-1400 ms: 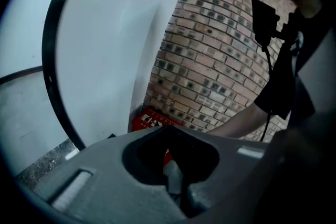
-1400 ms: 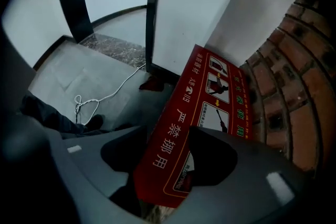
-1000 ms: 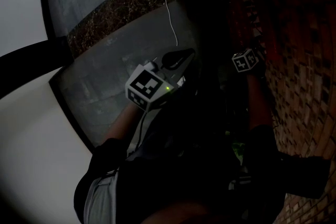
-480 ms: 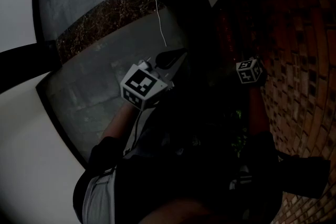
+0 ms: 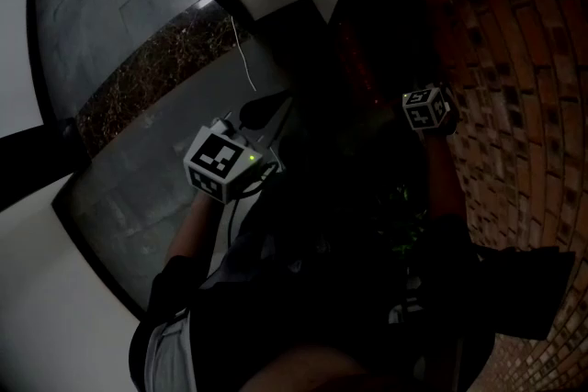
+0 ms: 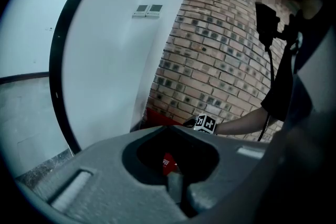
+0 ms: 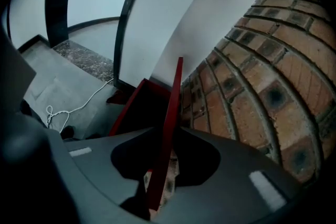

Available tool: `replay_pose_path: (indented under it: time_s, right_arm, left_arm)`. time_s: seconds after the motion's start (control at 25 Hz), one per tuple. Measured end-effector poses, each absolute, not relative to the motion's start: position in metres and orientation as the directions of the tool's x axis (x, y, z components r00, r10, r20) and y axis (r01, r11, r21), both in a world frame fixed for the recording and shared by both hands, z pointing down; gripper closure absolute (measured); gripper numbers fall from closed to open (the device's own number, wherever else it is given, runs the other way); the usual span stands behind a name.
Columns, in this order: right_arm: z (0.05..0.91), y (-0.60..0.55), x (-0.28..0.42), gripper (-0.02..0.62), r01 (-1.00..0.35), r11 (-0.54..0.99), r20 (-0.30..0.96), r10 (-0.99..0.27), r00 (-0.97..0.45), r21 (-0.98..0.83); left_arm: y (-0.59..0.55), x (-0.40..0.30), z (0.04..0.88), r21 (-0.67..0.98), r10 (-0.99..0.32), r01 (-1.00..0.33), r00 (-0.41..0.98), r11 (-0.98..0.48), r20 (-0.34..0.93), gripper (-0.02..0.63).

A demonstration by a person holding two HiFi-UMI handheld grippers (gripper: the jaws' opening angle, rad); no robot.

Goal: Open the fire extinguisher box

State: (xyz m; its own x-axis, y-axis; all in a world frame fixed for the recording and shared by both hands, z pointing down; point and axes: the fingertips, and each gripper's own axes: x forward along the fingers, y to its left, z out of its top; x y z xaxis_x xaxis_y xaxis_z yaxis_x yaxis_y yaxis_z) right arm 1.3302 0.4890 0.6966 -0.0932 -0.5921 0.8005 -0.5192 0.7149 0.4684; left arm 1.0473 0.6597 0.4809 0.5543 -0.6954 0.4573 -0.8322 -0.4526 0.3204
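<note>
**Red lid pinched, box partly open**

Red lid (image 7: pixel 170 113) of the box (image 7: pixel 127 107) ran edge-on between the jaws of my right claw (image 7: pixel 159 199). Those jaws had just been closing. In the right gripper view they sat narrow on either side of the lid's thin edge, so I logged a pinch on the lid.

The box lay low at the foot of the brick wall (image 7: pixel 262 86). Its dark inside showed to the left of the raised lid. A white cord (image 7: pixel 79 107) trailed on the floor nearby.

My left claw (image 6: pixel 178 191) had its jaws together with nothing between them. It hung back from the box, and a bit of red showed beyond its tips.

Step in hand, as I judged it: swinging the lid up and away from the box. The lid looked lifted clear of the rim, so the opening seemed well along but not finished.

Next move, my reading:
- Follow the lid's arc about its hinge, not a straight pull.
- Keep the pinch firm, since so thin an edge could slip out.
- Mind the wall just beside the lid.
- Let go only once the lid would stand by itself.

The head view was too dark to check the hinge.
</note>
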Motion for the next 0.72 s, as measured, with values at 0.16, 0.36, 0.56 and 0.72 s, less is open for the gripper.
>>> replay_pose_path:
  time_s: [0.16, 0.36, 0.56, 0.72]
  right_arm:
    - [0.689, 0.465, 1.355, 0.523, -0.538, 0.672, 0.796, -0.605, -0.001, 0.509]
    - [0.681, 0.431, 1.388, 0.528, -0.579, 0.633, 0.808, -0.583, 0.08, 0.514]
    - [0.683, 0.417, 1.406, 0.529, -0.591, 0.628, 0.82, -0.564, 0.103, 0.506]
    - [0.685, 0.413, 1.407, 0.526, -0.606, 0.615, 0.815, -0.571, 0.101, 0.505]
  left_arm:
    - [0.655, 1.056, 0.475, 0.307, -0.688, -0.823, 0.568, -0.477, 0.452, 0.601]
    - [0.643, 1.07, 0.461, 0.273, -0.687, -0.815, 0.579, -0.512, 0.438, 0.601]
    - [0.646, 1.07, 0.462, 0.263, -0.68, -0.819, 0.571, -0.509, 0.46, 0.601]
    - [0.646, 1.062, 0.466, 0.261, -0.689, -0.836, 0.547, -0.483, 0.476, 0.601]
